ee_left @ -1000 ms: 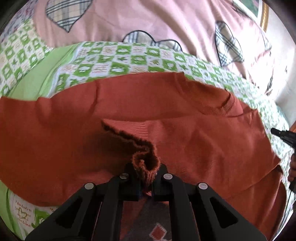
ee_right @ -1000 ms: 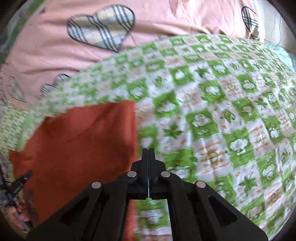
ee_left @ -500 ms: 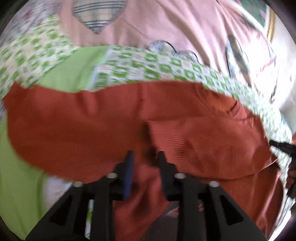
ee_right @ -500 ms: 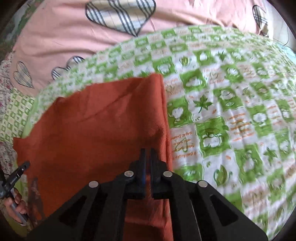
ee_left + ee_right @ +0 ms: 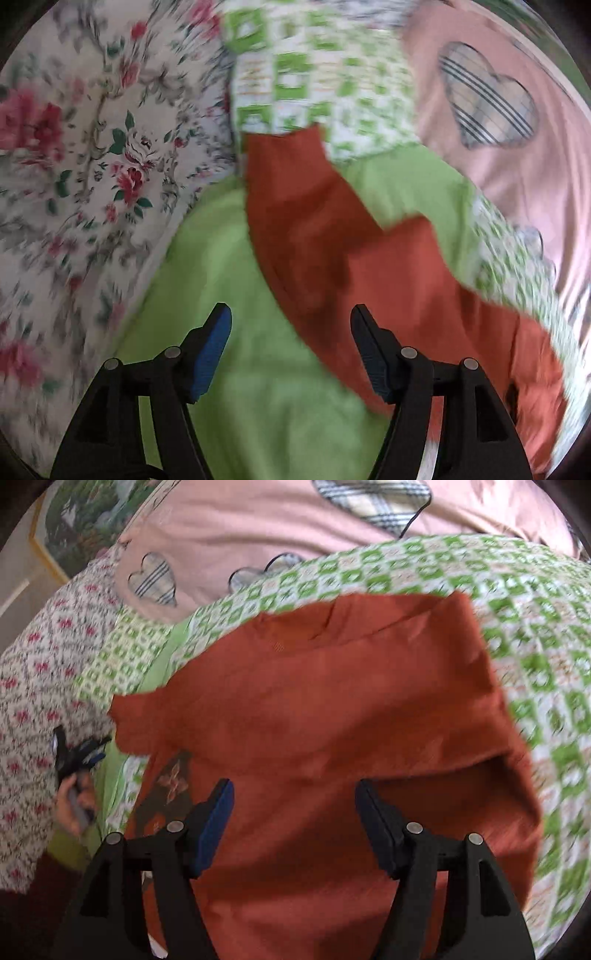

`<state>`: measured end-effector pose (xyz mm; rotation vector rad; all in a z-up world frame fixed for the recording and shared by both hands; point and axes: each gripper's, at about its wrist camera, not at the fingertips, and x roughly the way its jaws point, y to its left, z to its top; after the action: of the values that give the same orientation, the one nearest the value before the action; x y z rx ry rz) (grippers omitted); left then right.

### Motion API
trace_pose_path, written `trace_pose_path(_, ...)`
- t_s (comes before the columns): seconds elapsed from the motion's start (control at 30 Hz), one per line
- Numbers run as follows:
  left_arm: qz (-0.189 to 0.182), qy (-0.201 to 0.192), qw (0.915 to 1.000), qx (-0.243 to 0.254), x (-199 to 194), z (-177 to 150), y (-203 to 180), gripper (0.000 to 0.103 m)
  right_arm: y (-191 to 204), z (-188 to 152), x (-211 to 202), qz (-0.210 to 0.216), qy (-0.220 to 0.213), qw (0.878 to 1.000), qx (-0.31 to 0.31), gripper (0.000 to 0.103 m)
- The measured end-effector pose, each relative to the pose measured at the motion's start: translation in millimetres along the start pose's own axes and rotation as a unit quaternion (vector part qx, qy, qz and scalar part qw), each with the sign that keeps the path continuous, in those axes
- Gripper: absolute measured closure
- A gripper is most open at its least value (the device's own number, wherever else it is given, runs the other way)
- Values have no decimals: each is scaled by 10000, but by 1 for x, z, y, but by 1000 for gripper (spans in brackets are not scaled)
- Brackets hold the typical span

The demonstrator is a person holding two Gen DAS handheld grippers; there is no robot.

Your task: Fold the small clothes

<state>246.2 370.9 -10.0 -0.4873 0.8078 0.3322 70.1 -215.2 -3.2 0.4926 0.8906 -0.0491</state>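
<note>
Both grippers, left (image 5: 290,345) and right (image 5: 294,821), hover empty, fingers spread, over the rust-orange knitted sweater (image 5: 332,720). I judge it between folds; next, pinch its loose sleeve (image 5: 295,206).

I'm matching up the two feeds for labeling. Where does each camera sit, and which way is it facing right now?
Left wrist: on the left gripper, looking along its open fingers over the plain green sheet at one end of the rust-orange sweater; floral fabric to the left.
Right wrist: on the right gripper, fingers open above the sweater's body; the person's left hand shows at the left edge.
Shared: the sweater, green checked quilt, pink heart blanket.
</note>
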Motion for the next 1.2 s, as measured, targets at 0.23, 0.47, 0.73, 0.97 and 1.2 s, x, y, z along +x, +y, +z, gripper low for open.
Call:
trace_pose_path(0.23,-96,364,9975,-604,67,52,16,38,13,-8,7,157,87,9998,20,34)
trace_pose_path(0.47,-399,46,9985,-366,58,64,8,100,20,-19,4,288,167,9994,46,34)
trace_pose_path(0.73,-1368,-659,9864,632,-43,14,-71,101,17,-26,-5,348,72,9993,137,34)
trace_pose_path(0.97,-2452,-490,9585,1369,-87,-57,-183,101,8,-31,-21,416,-134,9987,270,34)
trace_pose_path(1.2,-3045,67,9257,2242,-93,-156,-298,101,-21,-36,-39,253,-350,9975,560,34)
